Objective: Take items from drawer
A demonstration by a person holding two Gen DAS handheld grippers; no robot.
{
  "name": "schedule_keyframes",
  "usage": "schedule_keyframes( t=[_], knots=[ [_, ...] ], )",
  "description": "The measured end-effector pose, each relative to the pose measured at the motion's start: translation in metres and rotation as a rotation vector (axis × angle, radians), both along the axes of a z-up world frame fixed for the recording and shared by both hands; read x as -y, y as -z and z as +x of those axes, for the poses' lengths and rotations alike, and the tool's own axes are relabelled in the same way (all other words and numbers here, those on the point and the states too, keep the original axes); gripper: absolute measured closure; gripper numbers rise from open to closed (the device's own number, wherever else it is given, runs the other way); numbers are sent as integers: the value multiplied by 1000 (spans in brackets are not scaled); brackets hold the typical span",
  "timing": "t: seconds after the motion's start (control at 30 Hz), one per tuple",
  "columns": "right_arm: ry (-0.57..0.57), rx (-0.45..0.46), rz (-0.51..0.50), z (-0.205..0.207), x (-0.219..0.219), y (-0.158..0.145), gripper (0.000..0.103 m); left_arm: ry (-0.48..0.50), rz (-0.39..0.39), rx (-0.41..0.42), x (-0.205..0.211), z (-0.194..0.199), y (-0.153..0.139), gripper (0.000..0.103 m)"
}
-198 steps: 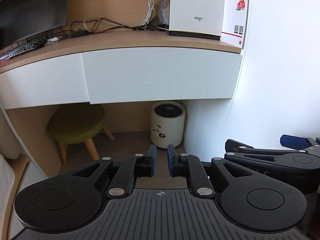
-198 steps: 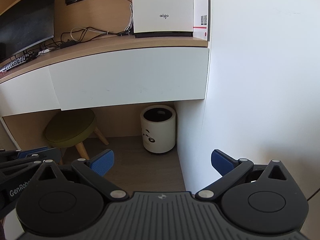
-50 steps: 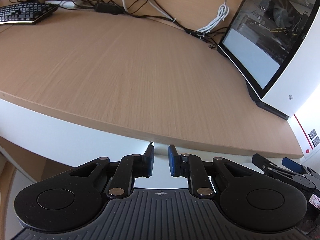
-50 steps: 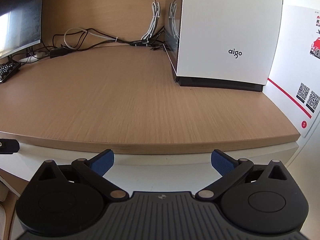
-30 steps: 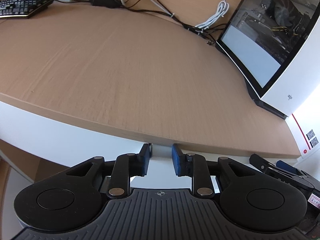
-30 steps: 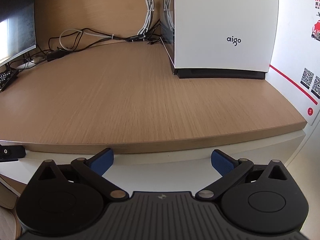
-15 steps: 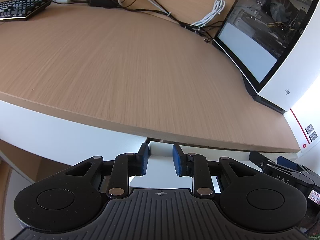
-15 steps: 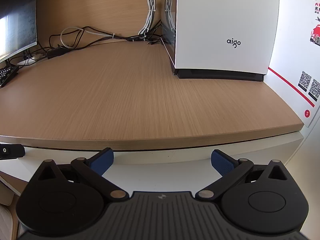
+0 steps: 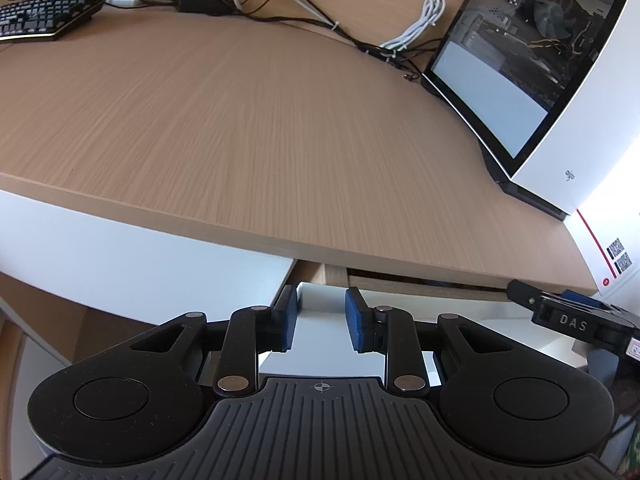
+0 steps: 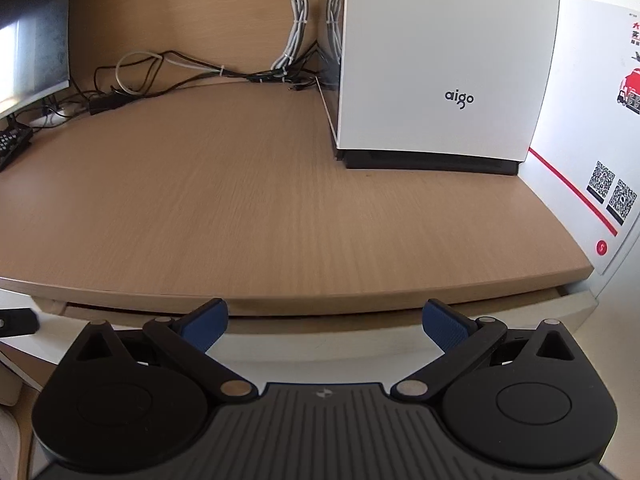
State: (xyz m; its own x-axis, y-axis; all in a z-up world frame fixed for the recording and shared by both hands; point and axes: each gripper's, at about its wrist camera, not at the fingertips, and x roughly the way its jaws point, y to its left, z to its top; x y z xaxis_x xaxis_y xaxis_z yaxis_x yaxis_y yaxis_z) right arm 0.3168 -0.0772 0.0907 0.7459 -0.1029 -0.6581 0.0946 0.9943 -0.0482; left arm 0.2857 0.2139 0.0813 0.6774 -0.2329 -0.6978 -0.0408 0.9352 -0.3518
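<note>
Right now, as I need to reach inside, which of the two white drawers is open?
The right drawer, nearest the computer case: a gap shows behind its front. The left drawer shows none.

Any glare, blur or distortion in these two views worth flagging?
Left wrist view: fisheye bends the desk edge, wood grain slightly smeared, PC case blown out at right. Right wrist view: sharper, desk edge bowed, monitor shows a bright reflection, wall poster washed out.

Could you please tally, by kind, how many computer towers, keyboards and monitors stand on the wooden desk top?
White computer tower: 1
Keyboard: 1
Monitor: 1
Total: 3
</note>
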Motion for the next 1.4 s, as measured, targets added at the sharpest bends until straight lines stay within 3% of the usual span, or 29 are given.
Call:
schedule_keyframes(
  t=[0.2, 0.37, 0.5, 0.67, 0.87, 1.17, 1.4],
  knots=[
    [-12, -49, 11, 5, 8, 5, 0, 1, 3, 0, -1, -4, -1, 76],
    [-12, -64, -4, 1, 7, 5, 0, 6, 112, 60, 17, -8, -17, 78],
    [-2, -62, -5, -7, 6, 6, 0, 112, 155, 43, 47, 6, -20, 78],
    [-2, -64, -7, -20, 4, 5, 0, 203, 221, -43, 86, 37, -6, 78],
    [-14, -64, -6, -39, 3, 3, 0, 231, 229, -151, 104, 49, 13, 78],
    [-20, -80, -2, -62, 3, 1, 0, 220, 201, -146, 97, 16, 15, 78],
    [59, -125, -35, -83, -11, -1, 0, 225, 164, -139, 100, -7, 15, 78]
  ],
)
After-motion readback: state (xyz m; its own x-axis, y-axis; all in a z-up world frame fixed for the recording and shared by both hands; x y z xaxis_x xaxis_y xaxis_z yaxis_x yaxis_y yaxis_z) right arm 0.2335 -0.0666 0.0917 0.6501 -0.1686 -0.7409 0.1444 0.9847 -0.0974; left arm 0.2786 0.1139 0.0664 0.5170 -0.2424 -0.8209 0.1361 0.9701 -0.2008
